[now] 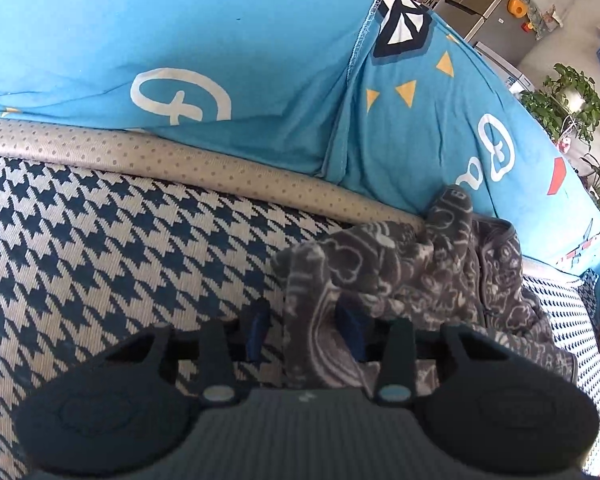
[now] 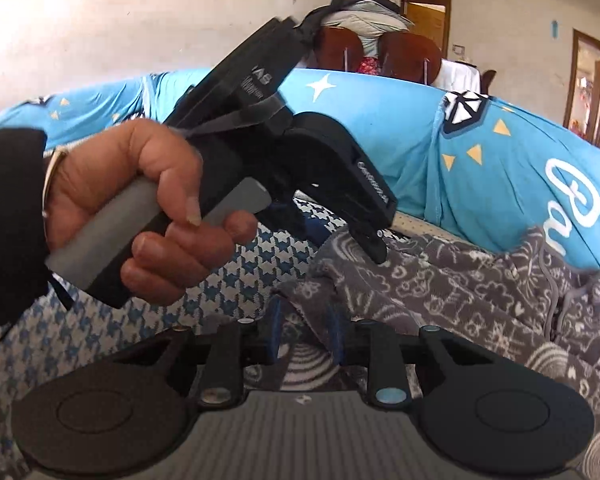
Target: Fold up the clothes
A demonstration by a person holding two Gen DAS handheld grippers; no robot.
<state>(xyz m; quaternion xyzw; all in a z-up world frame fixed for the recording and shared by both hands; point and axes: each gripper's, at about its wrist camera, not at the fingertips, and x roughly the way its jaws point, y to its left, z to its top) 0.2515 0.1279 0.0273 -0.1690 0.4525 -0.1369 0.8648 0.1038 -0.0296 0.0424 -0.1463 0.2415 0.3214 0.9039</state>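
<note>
A grey garment (image 1: 420,264) with a pale doodle print lies crumpled on the houndstooth sofa seat (image 1: 100,240), against the blue backrest cover (image 1: 220,40). In the left wrist view a raised strip of it runs between the blue pads of my left gripper (image 1: 305,328), which is shut on it. The right wrist view shows the same garment (image 2: 460,288) spread to the right. My right gripper (image 2: 306,334) is shut on its near left edge. Just beyond, a person's hand (image 2: 140,200) holds the left gripper (image 2: 346,246) with its tips down on the cloth.
The blue cover (image 2: 480,168), with white lettering and yellow triangles, drapes over the sofa back behind the garment. A dotted beige strip (image 1: 220,168) runs along the seat's rear edge. Potted plants (image 1: 564,100) and a fridge stand at the right; brown chairs (image 2: 408,52) stand behind the sofa.
</note>
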